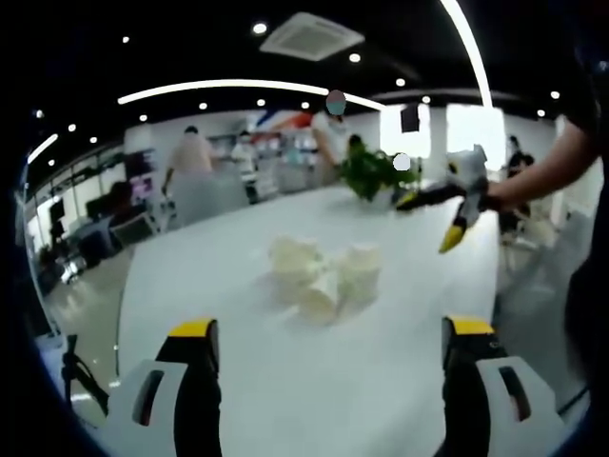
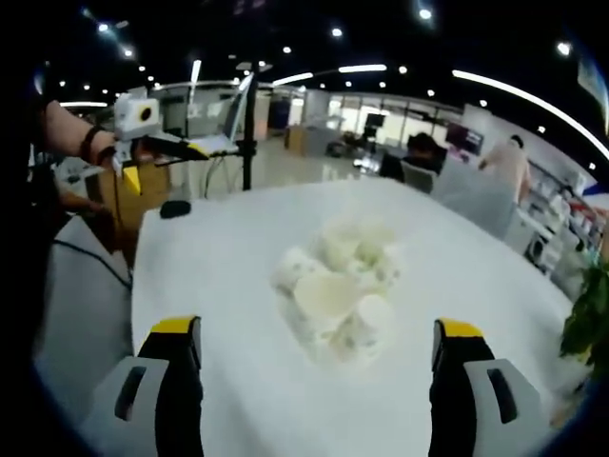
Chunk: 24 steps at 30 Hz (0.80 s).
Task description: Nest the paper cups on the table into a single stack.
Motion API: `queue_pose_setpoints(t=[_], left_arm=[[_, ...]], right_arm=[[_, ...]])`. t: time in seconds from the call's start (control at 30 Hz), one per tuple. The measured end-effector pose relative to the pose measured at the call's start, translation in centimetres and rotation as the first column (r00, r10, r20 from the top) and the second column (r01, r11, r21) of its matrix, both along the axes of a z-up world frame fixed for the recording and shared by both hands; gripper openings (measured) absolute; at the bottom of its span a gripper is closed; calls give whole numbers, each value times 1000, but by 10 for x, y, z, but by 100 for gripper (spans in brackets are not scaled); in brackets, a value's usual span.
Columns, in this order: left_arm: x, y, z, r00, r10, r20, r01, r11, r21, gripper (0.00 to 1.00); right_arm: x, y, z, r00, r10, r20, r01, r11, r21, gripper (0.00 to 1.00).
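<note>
Hovering wide open and empty, left tongs (image 1: 326, 347) and right tongs (image 2: 316, 345) face toppled paper cups (image 2: 341, 288) on the white worktop (image 2: 228, 257); light, crushable, likely best gripped gently at the rim.

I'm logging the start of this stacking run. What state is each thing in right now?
Paper cups: loose heap on the white table, several tipped on their sides, not yet one stack.
Left gripper: open, holding nothing, short of the cups.
Right gripper: open, holding nothing, short of the cups.
Potted plant: upright at the table's far end.
</note>
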<state>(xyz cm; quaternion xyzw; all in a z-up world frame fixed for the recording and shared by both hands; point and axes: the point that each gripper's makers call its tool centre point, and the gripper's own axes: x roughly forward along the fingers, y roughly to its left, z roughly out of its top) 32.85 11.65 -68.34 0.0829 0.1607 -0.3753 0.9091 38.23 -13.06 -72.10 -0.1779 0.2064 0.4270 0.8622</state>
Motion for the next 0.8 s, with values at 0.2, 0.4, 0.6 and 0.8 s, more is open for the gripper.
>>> queue_pose_setpoints(t=[0.2, 0.4, 0.6, 0.8], left_arm=[[-1, -1, 0, 1000, 12, -9, -12, 1000, 5, 97], [-4, -3, -2, 1000, 26, -15, -26, 1000, 12, 97], [-9, -5, -2, 999, 41, -17, -40, 999, 21, 97], [-12, -8, 0, 999, 53, -13, -53, 998, 21, 97]], right_arm=[[8, 4, 1, 1000, 29, 4, -29, 1000, -9, 98], [13, 9, -2, 998, 58, -2, -58, 998, -16, 97], [13, 14, -8, 996, 87, -8, -87, 995, -43, 96], [17, 20, -13, 993, 120, -15, -121, 991, -56, 94]])
